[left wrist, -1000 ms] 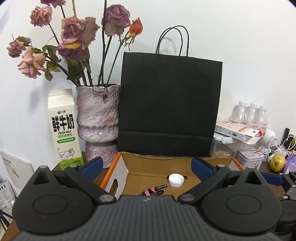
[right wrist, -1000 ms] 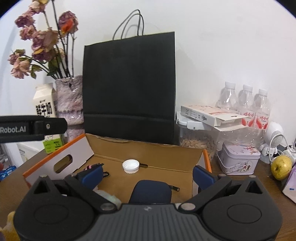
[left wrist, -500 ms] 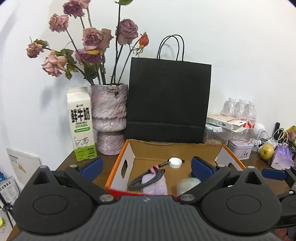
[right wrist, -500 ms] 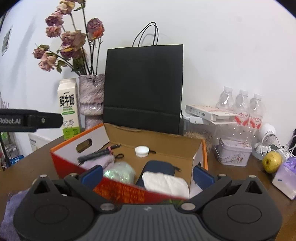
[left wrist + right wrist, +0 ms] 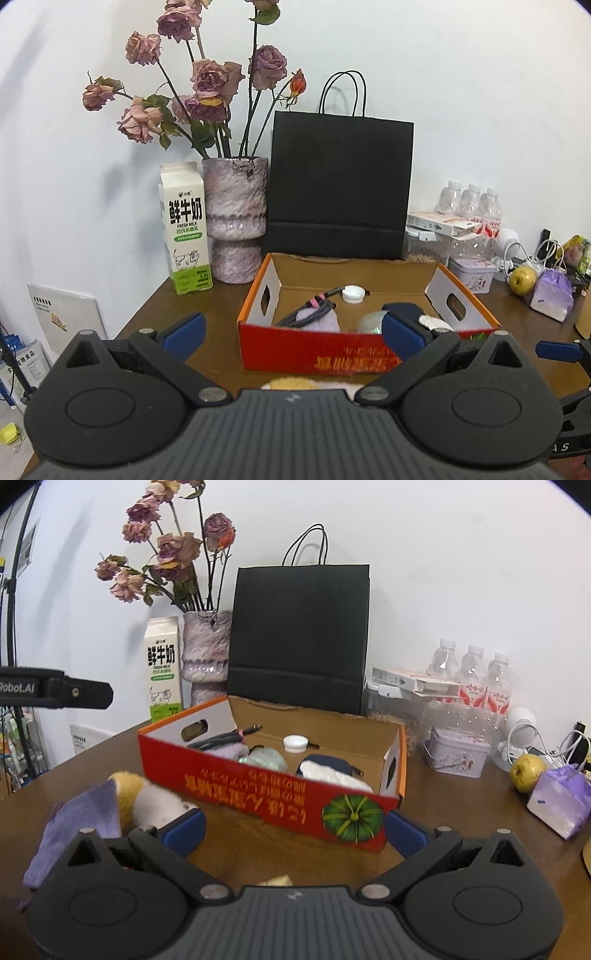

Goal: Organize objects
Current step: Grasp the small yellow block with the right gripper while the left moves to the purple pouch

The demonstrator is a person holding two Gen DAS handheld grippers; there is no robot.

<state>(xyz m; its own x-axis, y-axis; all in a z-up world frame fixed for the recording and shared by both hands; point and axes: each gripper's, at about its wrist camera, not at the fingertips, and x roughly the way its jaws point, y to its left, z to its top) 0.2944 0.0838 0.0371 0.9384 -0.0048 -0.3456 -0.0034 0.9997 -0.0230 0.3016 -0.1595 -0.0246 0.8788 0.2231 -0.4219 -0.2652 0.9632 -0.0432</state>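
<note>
On the brown surface (image 5: 221, 325) the red cardboard box (image 5: 266, 794) sits at 12 o'clock from both grippers, with the black paper bag (image 5: 340, 188) standing behind it. Inside the box lie a dark pouch (image 5: 328, 762), a coiled cable (image 5: 310, 310) and a white bottle cap (image 5: 353, 294). The left gripper (image 5: 291, 332) and the right gripper (image 5: 293, 827) both hold their jaws wide apart and empty, and a plush toy (image 5: 147, 801) lies at 10 o'clock of the right one, outside the box.

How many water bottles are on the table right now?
3. The water bottles stand in a row at the back right by the wall: left, middle, right, behind the white carton. More could be hidden.
</note>
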